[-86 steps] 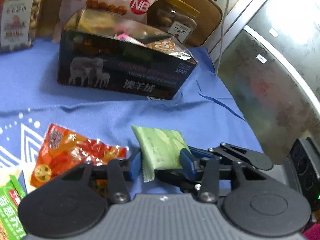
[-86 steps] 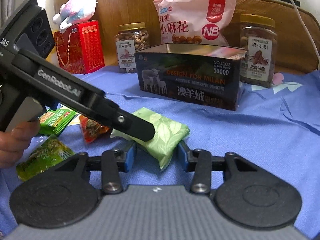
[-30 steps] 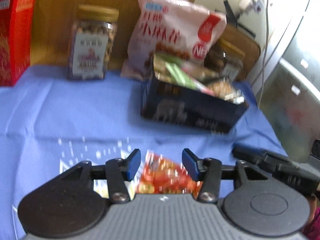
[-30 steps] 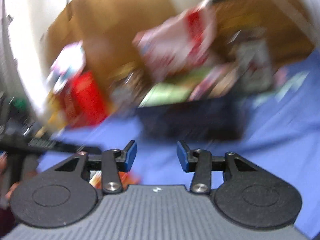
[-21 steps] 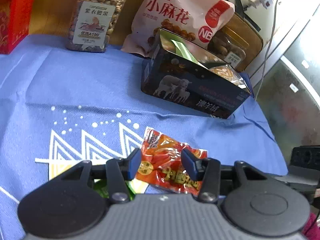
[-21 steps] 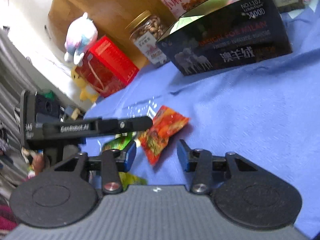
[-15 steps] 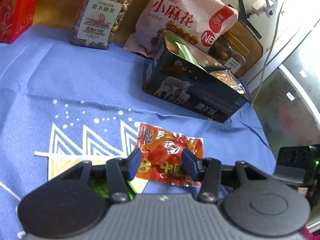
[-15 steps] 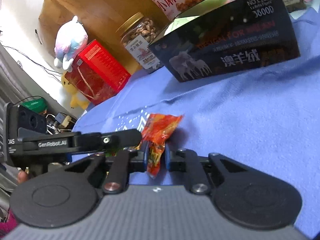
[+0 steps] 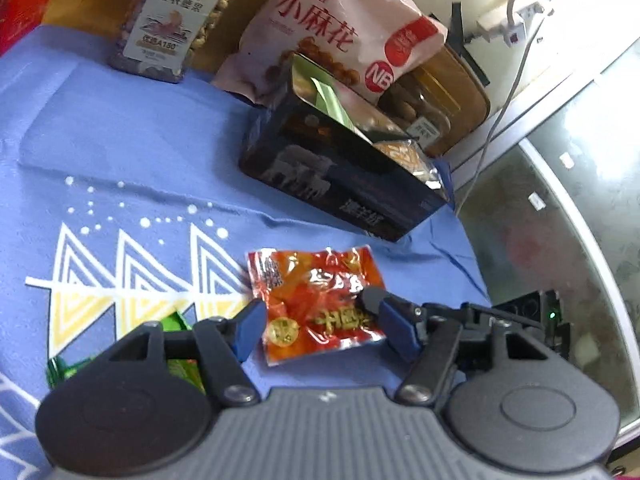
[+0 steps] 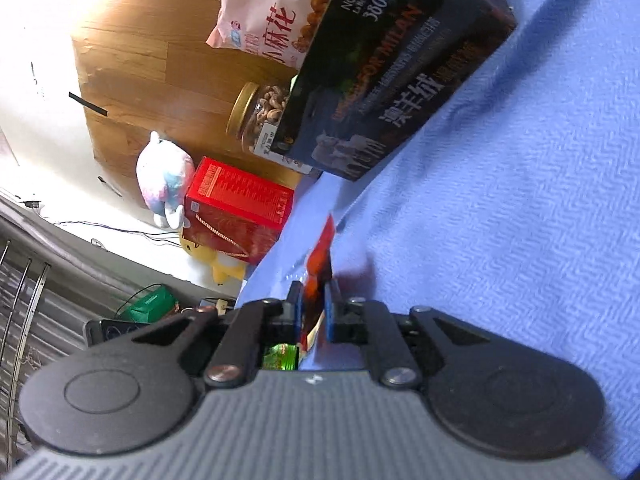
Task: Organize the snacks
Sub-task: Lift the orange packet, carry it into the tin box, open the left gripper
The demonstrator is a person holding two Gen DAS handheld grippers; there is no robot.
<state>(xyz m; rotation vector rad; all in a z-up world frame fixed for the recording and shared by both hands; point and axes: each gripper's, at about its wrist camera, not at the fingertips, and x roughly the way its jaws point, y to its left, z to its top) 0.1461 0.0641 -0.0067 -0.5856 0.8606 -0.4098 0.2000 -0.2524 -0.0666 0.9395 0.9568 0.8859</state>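
Blue cloth [image 9: 128, 128], broad and bare ahead, ending at right along a glass edge. Dark box [image 9: 340, 176] at back, packets inside. Right gripper [image 10: 313, 312] clamped edge-on upon red snack packet [image 9: 316, 300]. Left gripper [image 9: 324, 328] just widened, jaws apart, straddling same packet without pressing. One green packet [image 9: 180, 364] below. Plush toy [image 10: 162, 178] only in right view.

My right tongs [image 10: 312, 304] are clamped on the red snack packet [image 10: 320, 264], held edge-on above the blue cloth [image 10: 520, 208]. The dark box [image 10: 384, 80] stands beyond, tilted in view.
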